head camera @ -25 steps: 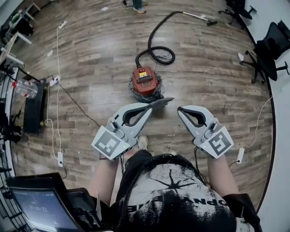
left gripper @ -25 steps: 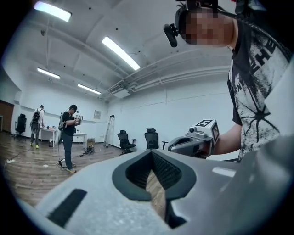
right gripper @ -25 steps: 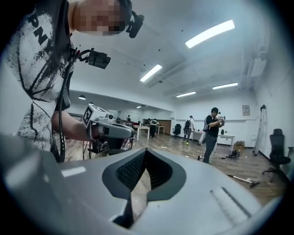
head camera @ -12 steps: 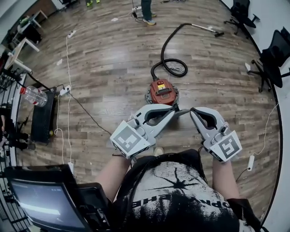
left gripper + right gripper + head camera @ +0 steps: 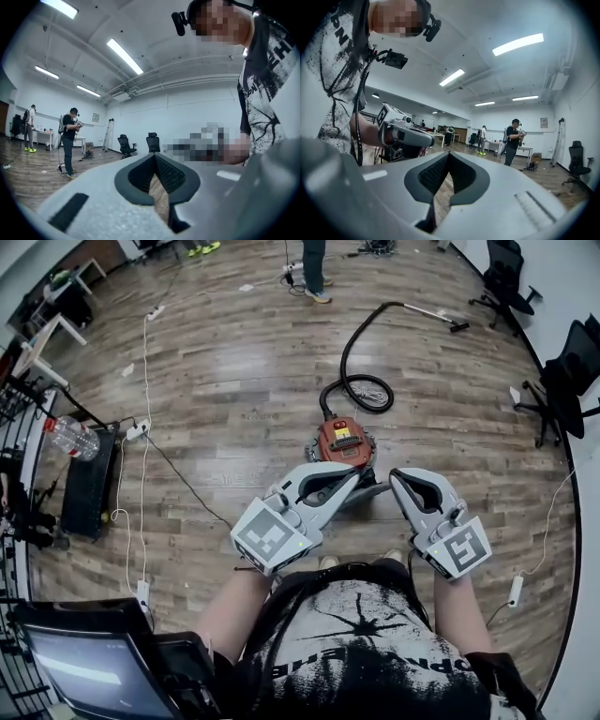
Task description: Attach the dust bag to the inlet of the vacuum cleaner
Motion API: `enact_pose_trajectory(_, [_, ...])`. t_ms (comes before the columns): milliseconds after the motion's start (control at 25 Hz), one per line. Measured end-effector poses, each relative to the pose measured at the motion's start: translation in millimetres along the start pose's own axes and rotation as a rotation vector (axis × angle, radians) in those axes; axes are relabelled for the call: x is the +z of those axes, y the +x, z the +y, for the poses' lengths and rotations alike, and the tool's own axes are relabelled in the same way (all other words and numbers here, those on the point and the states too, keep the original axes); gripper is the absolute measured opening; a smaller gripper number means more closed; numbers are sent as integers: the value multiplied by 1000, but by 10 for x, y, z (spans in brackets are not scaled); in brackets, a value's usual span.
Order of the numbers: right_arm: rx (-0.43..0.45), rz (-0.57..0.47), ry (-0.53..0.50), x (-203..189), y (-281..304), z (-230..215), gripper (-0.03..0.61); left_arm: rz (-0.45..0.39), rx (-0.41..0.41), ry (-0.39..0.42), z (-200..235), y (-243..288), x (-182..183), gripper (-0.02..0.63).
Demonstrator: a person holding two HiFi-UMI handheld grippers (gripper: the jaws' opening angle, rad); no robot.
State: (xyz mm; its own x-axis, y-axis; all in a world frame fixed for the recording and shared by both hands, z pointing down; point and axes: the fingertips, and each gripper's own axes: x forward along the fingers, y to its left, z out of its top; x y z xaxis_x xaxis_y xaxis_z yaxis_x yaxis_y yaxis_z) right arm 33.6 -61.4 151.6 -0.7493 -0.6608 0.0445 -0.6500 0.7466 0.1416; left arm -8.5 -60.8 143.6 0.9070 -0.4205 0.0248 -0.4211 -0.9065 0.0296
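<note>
The vacuum cleaner [image 5: 342, 442], a round canister with a red top, stands on the wooden floor, and its black hose [image 5: 352, 362] coils away behind it. My left gripper [image 5: 380, 487] is held level just in front of the canister, with its jaws shut and nothing between them [image 5: 161, 206]. My right gripper [image 5: 394, 474] is close beside it, tip almost against tip, also shut and empty [image 5: 436, 201]. The right gripper view shows the left gripper [image 5: 401, 133] facing it. I see no dust bag in any view.
The hose ends in a wand [image 5: 422, 310] at the back. Office chairs [image 5: 572, 371] stand along the right wall. At the left are a black case [image 5: 89, 484], a bottle [image 5: 70, 437], a power strip [image 5: 136, 430] with cables, and a screen [image 5: 84, 671]. People [image 5: 314, 263] stand far off.
Both grippers have travelled across the floor with the person, still tip to tip and shut. In the head view the vacuum cleaner has slid right and lower.
</note>
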Motion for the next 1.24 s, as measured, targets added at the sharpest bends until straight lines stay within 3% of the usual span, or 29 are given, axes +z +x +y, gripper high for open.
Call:
enact_pose_trajectory(480, [2,110,10,-131,74,-16,6,18,-8,3,-35,37,-41,5])
enact_pose_trajectory(1040, [55,22,55,-91,72,72,6,46,31,-12,-49,-55,-130,5])
enact_pose_trajectory(1240, [64,61,39,-128,23,143,6,46,40,-10,-120,-95,-115,5])
